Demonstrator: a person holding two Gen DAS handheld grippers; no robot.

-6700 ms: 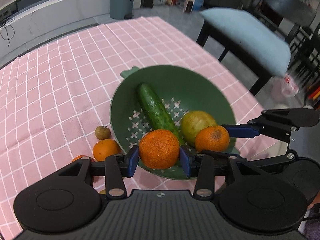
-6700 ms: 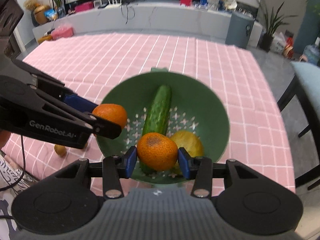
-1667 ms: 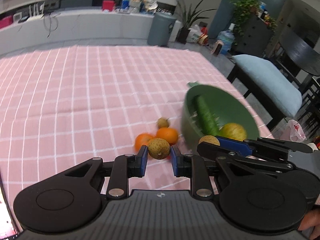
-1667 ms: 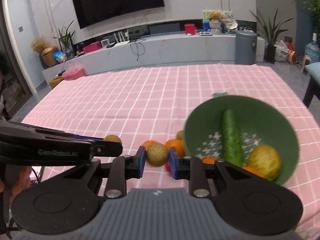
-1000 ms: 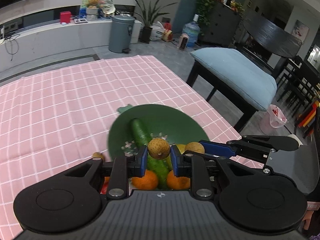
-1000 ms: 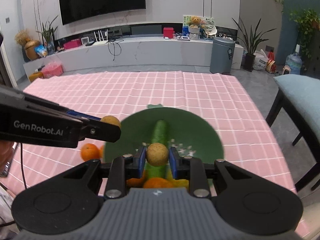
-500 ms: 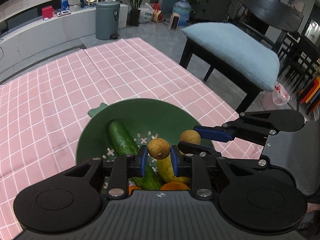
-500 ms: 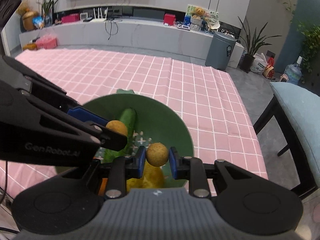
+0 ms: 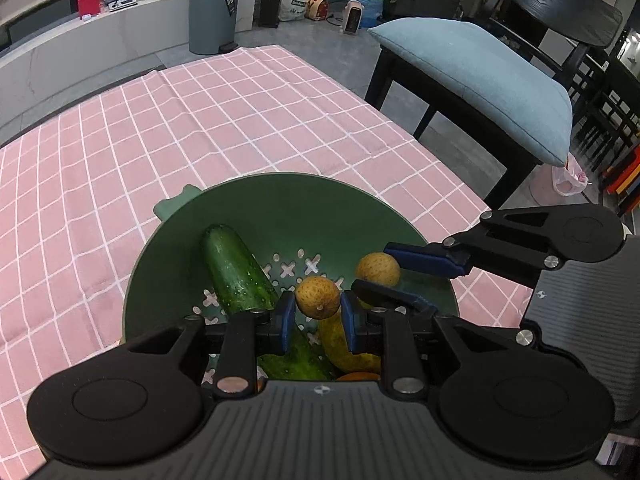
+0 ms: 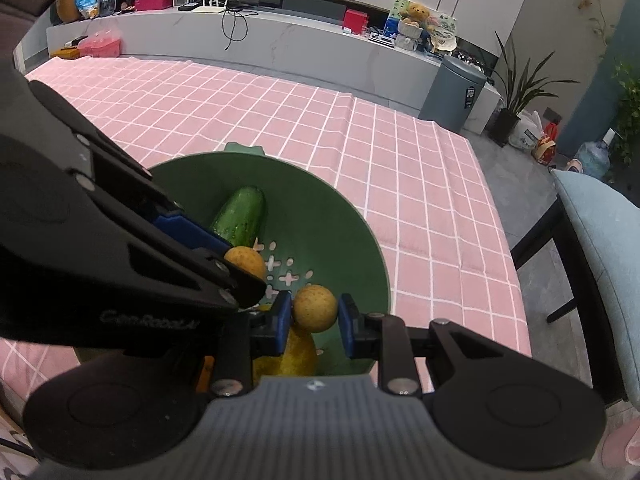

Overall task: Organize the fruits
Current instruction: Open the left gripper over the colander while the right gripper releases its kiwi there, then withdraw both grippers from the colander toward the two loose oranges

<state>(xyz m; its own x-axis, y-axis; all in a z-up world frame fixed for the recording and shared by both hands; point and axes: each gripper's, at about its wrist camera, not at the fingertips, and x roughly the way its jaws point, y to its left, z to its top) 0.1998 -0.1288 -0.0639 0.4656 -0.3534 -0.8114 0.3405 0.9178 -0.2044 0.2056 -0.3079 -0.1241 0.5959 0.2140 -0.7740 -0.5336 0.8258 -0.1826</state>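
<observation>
A green colander bowl (image 9: 280, 204) sits on the pink checked tablecloth; it also shows in the right wrist view (image 10: 320, 208). In it lie a cucumber (image 9: 236, 272), a yellow fruit (image 9: 340, 340) and oranges, mostly hidden. My left gripper (image 9: 318, 316) is shut on a small tan round fruit (image 9: 318, 297) above the bowl. My right gripper (image 10: 314, 320) is shut on another small tan fruit (image 10: 315, 308), also over the bowl. Each gripper and its fruit shows in the other's view, the right-held fruit (image 9: 378, 269) and the left-held fruit (image 10: 245, 261).
The pink checked tablecloth (image 9: 160, 128) covers the table, whose edge runs to the right. A chair with a blue cushion (image 9: 480, 76) stands beside it. A grey bin (image 9: 214, 14) stands on the floor beyond.
Both grippers, each holding its small tan fruit, have moved from the table beside the bowl to over the bowl and lower toward it. The grips have not changed.
</observation>
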